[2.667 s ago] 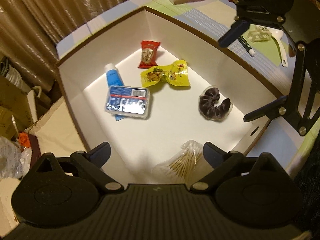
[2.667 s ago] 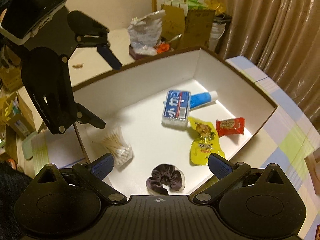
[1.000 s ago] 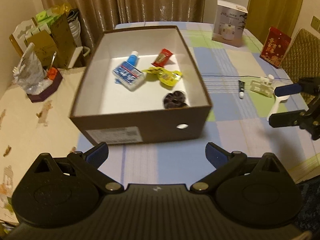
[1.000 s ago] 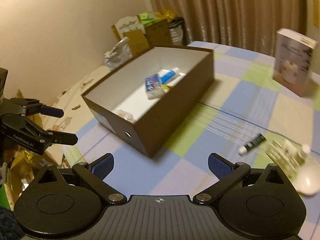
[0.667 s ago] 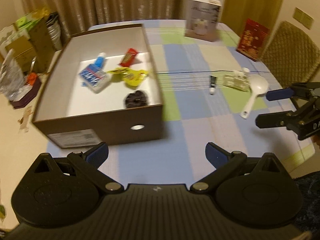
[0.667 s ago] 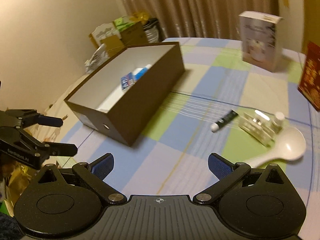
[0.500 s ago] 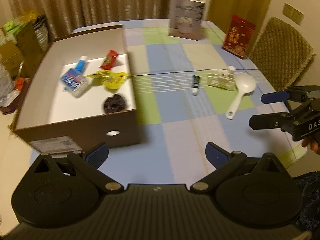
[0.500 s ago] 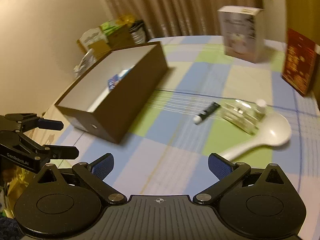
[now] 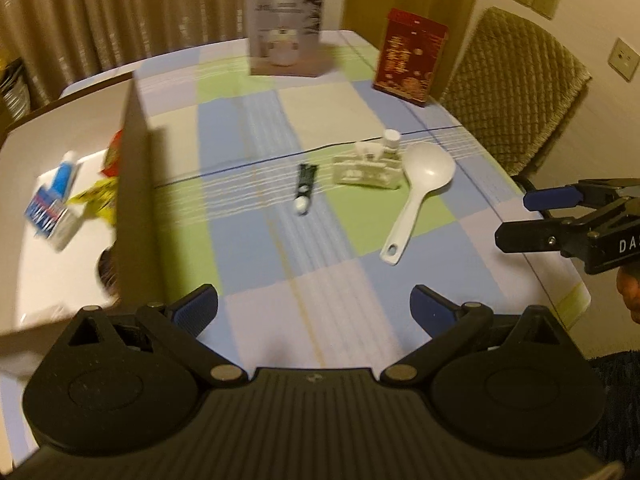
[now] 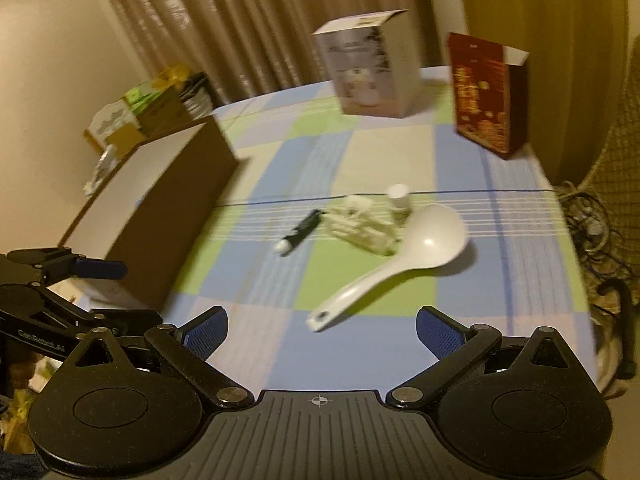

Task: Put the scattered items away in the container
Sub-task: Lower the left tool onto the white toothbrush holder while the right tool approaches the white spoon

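Observation:
A brown box with a white inside stands at the left and holds a blue tube, a blue packet and snack packs. It also shows in the right wrist view. On the checked cloth lie a white spoon, a small black tube, a clear packet and a small white bottle. My left gripper is open and empty above the near table. My right gripper is open and empty, short of the spoon's handle.
A white carton and a red carton stand at the far side of the table. A padded chair is at the right. Curtains hang behind. Cables lie on the floor past the table's right edge.
Both grippers have pulled back out of the box and swung right. They now face the loose items on the cloth. Both stay open and empty.

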`<state>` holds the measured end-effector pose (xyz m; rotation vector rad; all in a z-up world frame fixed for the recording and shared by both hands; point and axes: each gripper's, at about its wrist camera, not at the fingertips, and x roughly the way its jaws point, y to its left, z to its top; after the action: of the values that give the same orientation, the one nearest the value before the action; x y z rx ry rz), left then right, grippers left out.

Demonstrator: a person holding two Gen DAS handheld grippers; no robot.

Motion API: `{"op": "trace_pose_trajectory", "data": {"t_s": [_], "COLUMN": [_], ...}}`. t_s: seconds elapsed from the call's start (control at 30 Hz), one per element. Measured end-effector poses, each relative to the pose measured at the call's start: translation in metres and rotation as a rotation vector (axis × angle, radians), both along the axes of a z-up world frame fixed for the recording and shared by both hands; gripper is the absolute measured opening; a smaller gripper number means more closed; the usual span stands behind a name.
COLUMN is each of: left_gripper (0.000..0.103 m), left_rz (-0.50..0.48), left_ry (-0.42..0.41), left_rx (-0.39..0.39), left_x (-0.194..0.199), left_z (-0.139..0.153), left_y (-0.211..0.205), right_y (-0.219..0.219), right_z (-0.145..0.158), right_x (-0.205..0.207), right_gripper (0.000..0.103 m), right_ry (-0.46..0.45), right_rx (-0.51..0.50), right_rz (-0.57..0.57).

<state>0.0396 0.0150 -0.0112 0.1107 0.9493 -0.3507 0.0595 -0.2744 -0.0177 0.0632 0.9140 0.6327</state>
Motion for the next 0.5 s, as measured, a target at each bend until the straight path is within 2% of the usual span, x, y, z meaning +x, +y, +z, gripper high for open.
{"op": "trace_pose_trajectory", "data": {"t_s": [0.27, 0.3, 0.33, 0.47, 0.5], "left_gripper": [0.096, 0.094, 0.093, 0.091, 0.091], "left_rz": [-0.102, -0.116, -0.13, -0.18, -0.197], "left_ry": [-0.017, -0.017, -0.017, -0.018, -0.022], "left_rx": [0.013, 0.018, 0.022, 0.045, 0.051], "left_x": [0.045, 0.052, 0.059, 0.087, 0.093], "left_z": [-0.013, -0.016, -0.018, -0.025, -0.027], "left_y": [-0.039, -0.043, -0.046, -0.063, -0.067], "right_y": [-0.039, -0.043, -0.046, -0.056, -0.057], "right_z": [-0.023, -0.026, -0.032, -0.051, -0.054], "right_x": [0.036, 0.042, 0.048, 0.073, 0.077], "right_gripper": [0.101, 0.086, 0.081, 0.08, 0.074], "right_ry": [0.02, 0.026, 0.042, 0.101, 0.099], "right_rx": [0.004, 0.004, 0.009, 0.052, 0.054], "right_rz": [-0.157, -0.168, -0.18, -0.241, -0.248]}}
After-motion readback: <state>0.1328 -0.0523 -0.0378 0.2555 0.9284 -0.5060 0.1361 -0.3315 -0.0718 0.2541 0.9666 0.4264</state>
